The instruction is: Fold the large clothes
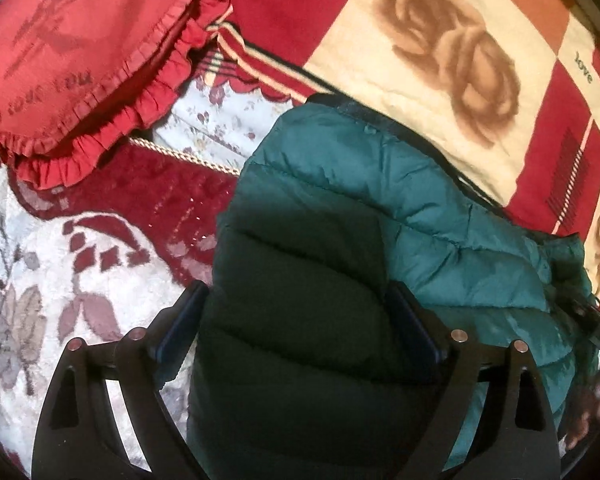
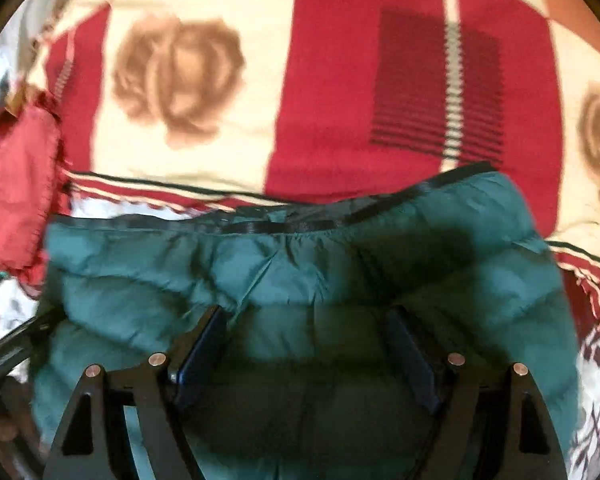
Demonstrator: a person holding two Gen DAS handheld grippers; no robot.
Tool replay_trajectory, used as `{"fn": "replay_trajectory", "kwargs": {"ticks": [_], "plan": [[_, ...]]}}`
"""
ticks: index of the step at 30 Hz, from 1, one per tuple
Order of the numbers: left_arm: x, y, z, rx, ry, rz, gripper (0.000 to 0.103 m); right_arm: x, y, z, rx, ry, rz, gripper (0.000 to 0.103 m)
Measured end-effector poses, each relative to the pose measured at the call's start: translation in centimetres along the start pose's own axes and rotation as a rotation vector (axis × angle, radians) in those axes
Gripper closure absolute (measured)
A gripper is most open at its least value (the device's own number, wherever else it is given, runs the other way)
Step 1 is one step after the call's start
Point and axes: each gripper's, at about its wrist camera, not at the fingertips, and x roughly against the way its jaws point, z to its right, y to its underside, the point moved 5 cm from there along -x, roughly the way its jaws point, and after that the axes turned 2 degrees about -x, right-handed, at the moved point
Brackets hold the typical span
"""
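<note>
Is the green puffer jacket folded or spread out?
Folded: the green puffer jacket lies as a compact bundle, layers doubled at its far edge.

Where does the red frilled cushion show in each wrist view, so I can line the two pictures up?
Left wrist: red frilled cushion fills the upper left, beyond and left of the green puffer jacket.
Right wrist: only its edge shows at the far left, beside the jacket's top left corner.
Shared landmark: the rose-print blanket behind the jacket.

A bed cover (image 1: pixel 60 280) in white and dark red flowers carries a rose-pattern blanket (image 1: pixel 440 40), a red frilled cushion (image 1: pixel 80 52) and the green padded jacket (image 1: pixel 340 220).
</note>
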Motion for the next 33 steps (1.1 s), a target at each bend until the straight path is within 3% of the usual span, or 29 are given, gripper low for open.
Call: {"fn": "replay_trajectory", "kwargs": {"ticks": [4, 9, 14, 18, 23, 27, 33], "plan": [[2.0, 0.5, 0.4, -0.007, 0.015, 0.02, 0.012, 4.7, 1.9, 0.7, -0.008, -0.011, 0.036, 0.023], [4.0, 1.4, 1.2, -0.05, 0.022, 0.037, 0.012, 8.6, 4.6, 2.9, -0.019, 0.039, 0.11, 0.023], [3.6, 2.6, 1.9, -0.085, 0.001, 0.025, 0.012, 7.3, 6.2, 4.9, -0.066, 0.069, 0.059, 0.023], [2.3, 3.4, 1.8, -0.101, -0.022, 0.002, 0.012, 5.1, 7.9, 5.5, -0.033, 0.107, 0.011, 0.023], [2.0, 3.7, 2.0, -0.125, -0.04, 0.01, 0.012, 3.8, 8.3, 5.7, -0.038, 0.113, -0.014, 0.017], [2.8, 3.9, 1.6, -0.109, -0.025, -0.004, 0.012, 5.0, 8.1, 5.6, -0.062, 0.104, -0.024, 0.017], [5.4, 5.0, 1.2, -0.113, -0.021, 0.014, 0.012, 10.0, 8.4, 5.2, -0.111, 0.015, 0.039, 0.011]]}}
